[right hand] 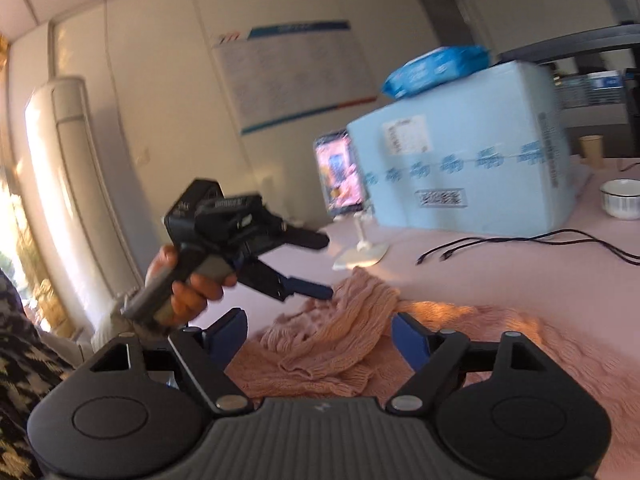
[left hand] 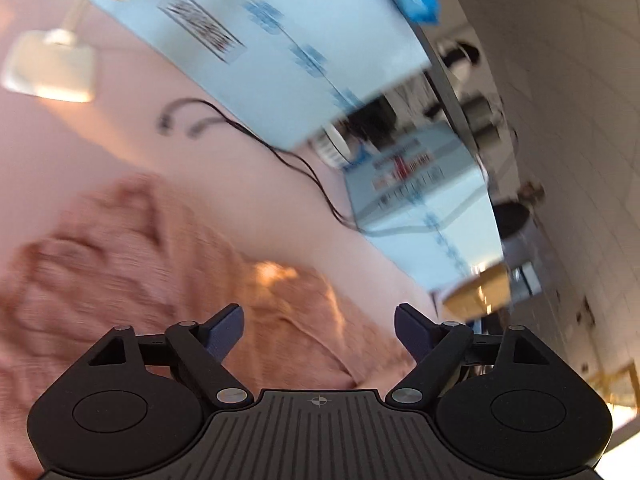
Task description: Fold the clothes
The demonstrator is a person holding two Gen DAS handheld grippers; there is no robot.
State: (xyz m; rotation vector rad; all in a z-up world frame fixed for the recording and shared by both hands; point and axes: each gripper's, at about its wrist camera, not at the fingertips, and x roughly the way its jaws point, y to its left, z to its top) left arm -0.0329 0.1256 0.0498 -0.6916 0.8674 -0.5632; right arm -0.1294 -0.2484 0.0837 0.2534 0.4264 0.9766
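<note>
The pink knit sweater (right hand: pixel 340 344) lies rumpled on the table (right hand: pixel 500 264); both grippers, left (left hand: pixel 319 328) and right (right hand: pixel 319 334), gape above it, holding nothing.

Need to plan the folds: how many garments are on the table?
1 that I can see: a pink knit sweater, crumpled on the pink table in front of the blue box. More could lie outside both views.

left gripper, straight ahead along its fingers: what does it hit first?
Most likely the pink knit sweater lying just beyond the open left gripper, with nothing between. Blur makes depth uncertain; the pink tabletop and blue box lie farther on.
</note>
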